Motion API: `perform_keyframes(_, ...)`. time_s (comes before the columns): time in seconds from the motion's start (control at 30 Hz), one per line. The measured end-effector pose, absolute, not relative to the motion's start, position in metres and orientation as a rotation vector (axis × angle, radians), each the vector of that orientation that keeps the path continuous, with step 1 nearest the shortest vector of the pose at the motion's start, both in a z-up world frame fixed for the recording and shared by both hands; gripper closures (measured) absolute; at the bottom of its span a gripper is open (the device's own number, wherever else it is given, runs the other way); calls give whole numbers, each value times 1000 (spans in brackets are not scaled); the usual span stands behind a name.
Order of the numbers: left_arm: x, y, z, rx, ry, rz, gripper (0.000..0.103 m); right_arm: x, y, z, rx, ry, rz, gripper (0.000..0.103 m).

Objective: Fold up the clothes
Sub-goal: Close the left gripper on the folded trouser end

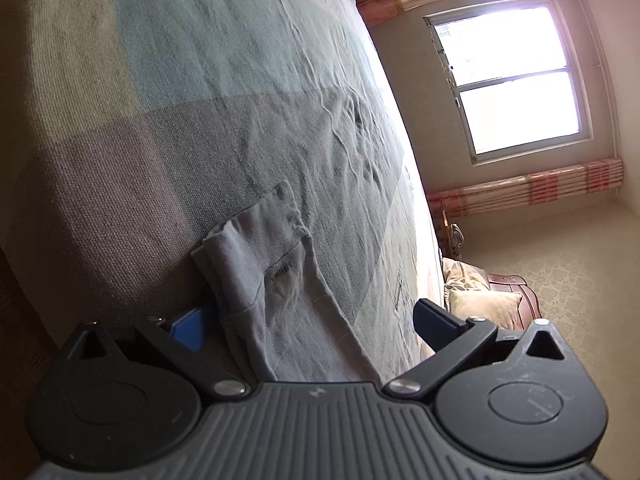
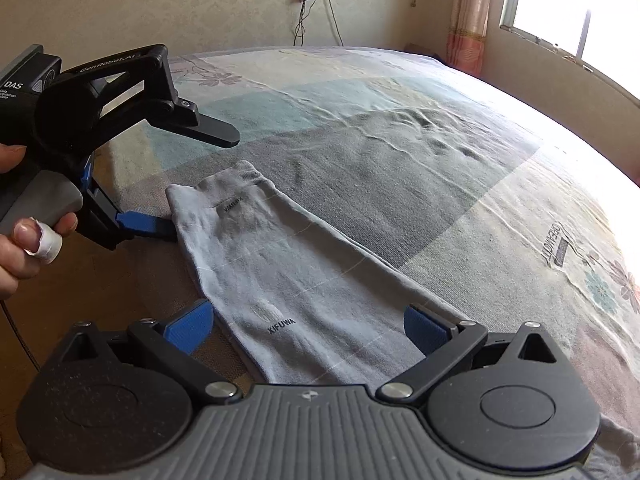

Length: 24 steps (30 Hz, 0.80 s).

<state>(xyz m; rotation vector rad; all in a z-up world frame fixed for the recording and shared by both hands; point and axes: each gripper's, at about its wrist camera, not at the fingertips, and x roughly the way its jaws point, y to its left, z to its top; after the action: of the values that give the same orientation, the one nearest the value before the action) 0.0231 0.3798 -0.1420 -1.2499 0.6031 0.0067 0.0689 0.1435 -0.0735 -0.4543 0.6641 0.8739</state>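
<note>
The left wrist view sits low and close over the patchwork-printed bed cover (image 1: pixel 224 80), rolled sideways so the bright two-pane window (image 1: pixel 516 76) stands at upper right. The right wrist view looks level across the same cover (image 2: pixel 400 152) toward the wall, window at upper right. Both share the long pale grey fabric sleeve (image 1: pixel 276 280) (image 2: pixel 296 276) at lower centre

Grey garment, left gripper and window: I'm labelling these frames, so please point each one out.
grey garment (image 2: pixel 304 280): right wrist view, the flat middle of the cloth.
left gripper (image 2: pixel 192 178): right wrist view, midway between its two open fingertips.
window (image 1: pixel 516 76): left wrist view, the crossbar between the bright panes.
</note>
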Motion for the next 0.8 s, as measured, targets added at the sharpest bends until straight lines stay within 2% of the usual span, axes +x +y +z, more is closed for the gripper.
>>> perform_keyframes(0.3, 18, 390, -148, -1338, 531, -83, 1, 60, 211, -84, -667, 564, 969, 0)
perform_keyframes(0.53, 19, 392, -149, -1317, 546, -106, 1, 54, 238, -97, -810, 434, 819, 0)
perform_keyframes(0.8, 30, 388, -156, -1314, 603, -95, 1, 59, 228, -85, -763, 386, 740, 0)
